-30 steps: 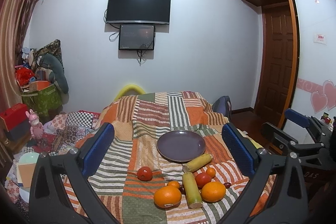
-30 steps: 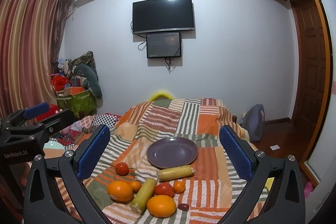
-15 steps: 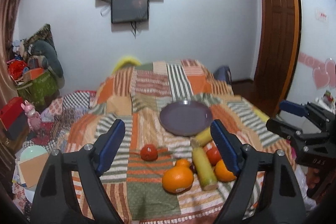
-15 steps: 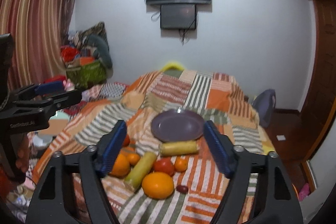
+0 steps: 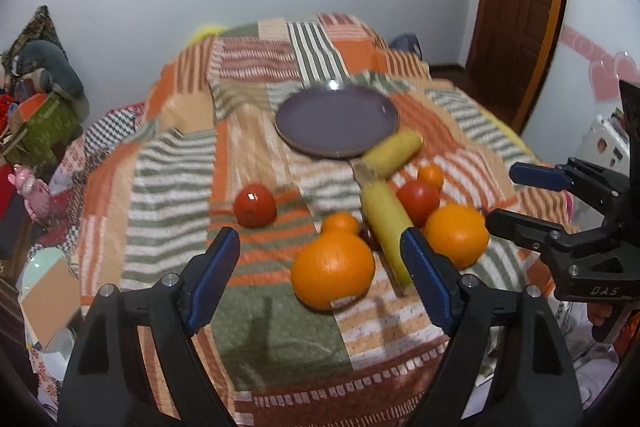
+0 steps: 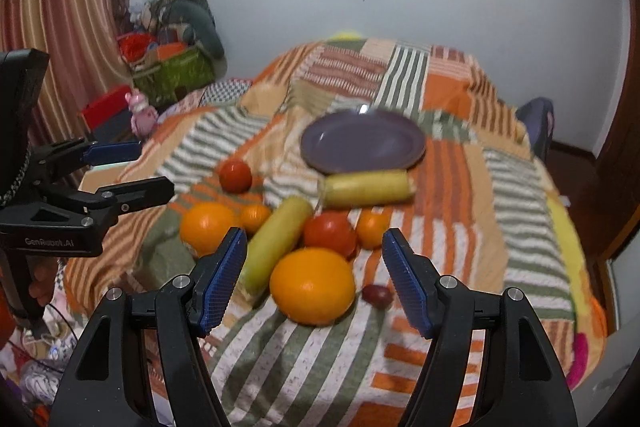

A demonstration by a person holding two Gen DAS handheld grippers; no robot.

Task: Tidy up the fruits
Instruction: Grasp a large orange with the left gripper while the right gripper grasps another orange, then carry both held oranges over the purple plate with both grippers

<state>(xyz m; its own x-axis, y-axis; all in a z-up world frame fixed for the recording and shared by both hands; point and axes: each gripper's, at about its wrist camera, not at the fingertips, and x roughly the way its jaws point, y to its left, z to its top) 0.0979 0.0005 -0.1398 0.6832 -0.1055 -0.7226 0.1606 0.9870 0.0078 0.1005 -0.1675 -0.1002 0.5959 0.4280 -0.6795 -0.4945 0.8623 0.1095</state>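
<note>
Blue-padded left gripper [image 5: 320,279], right gripper [image 6: 314,279] spread above oranges [image 6: 313,285].

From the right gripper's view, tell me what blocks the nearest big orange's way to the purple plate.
A red tomato and two yellow corn cobs lie between the large round orange and the purple plate.

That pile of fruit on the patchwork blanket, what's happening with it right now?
A person holds two grippers over it, both open and empty. The left gripper lines up on one big orange, the right gripper on another orange. The purple plate behind the pile is empty, with a yellow corn-like piece lying against its near rim. Nothing is picked up yet.
</note>
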